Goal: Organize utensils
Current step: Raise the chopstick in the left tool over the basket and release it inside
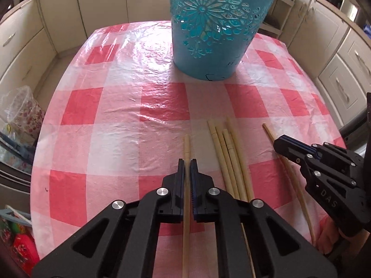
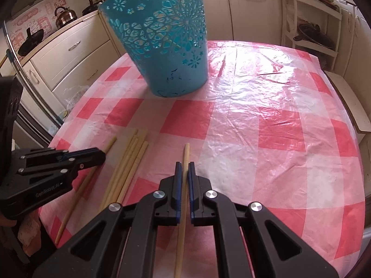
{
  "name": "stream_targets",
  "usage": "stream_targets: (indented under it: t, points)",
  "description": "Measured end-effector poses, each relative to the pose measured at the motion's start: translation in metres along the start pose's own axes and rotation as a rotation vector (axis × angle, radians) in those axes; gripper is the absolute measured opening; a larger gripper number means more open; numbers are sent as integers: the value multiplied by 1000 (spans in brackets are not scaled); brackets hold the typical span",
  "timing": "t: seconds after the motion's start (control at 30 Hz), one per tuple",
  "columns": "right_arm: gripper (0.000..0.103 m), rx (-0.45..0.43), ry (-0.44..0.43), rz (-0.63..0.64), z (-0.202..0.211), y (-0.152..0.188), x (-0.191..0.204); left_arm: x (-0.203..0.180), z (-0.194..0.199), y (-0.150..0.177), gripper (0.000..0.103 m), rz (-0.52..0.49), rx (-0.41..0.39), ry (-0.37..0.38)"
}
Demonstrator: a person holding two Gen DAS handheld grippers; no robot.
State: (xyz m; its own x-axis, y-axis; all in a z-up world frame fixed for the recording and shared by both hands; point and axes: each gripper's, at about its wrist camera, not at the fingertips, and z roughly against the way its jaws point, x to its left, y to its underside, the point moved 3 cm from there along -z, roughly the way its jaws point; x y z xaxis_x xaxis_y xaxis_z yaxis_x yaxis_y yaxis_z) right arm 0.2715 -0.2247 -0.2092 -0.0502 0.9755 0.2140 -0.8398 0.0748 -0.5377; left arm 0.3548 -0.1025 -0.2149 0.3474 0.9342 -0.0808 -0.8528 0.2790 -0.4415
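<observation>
On the table: pink-and-white checked cloth (image 1: 111, 120) under clear plastic film, with a teal cut-out basket (image 1: 215, 23) standing upright at the far side.
Left claw: my left gripper (image 1: 187, 162) has its fingers drawn in on a single pale chopstick (image 1: 187, 148); the stick runs back between the pads and under the frame, its tip poking out ahead.
Right claw: my right gripper (image 2: 184, 165) is likewise closed onto its own chopstick (image 2: 186, 155), which lies along the finger line.
Loose bundle: four or five chopsticks (image 1: 228, 153) lie side by side on the cloth, between my two claws, touching one another.
Left view only: bagged clutter (image 1: 20, 111) off the table's left edge; right claw seen from the side with its stick (image 1: 270, 133) angling out from under it.
Right view only: kettle (image 2: 65, 16) and dark pan (image 2: 31, 41) on the counter, a white shelf rack (image 2: 310, 20) past the far corner, and the basket's open rim; left claw appears side-on at the left edge.
Contact with cloth: cannot tell whether either held stick is lifted or resting.
Basket contents: inside not visible from either view.
</observation>
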Motion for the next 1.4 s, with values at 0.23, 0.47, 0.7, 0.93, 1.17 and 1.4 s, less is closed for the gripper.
stream_targets:
  t: [0.23, 0.47, 0.7, 0.93, 1.17, 1.4]
  points:
    - [6, -19, 16, 49, 0, 5, 4, -11, -1, -4, 5, -93, -26, -81]
    - [6, -29, 10, 39, 0, 5, 4, 16, 60, -8, 4, 52, -207, 43]
    - [6, -32, 8, 34, 1, 6, 3, 28, 164, -52, 4, 117, -530, 163]
    - [6, -34, -8, 21, 3, 6, 1, 21, 212, -129, 5, 177, -762, 193]
    - [6, -31, -44, -13, 2, 5, -4, 12, 197, -194, 5, 278, -867, 171]
    - [6, -26, -87, -44, 2, 5, -9, 12, 151, -211, 5, 353, -893, 121]
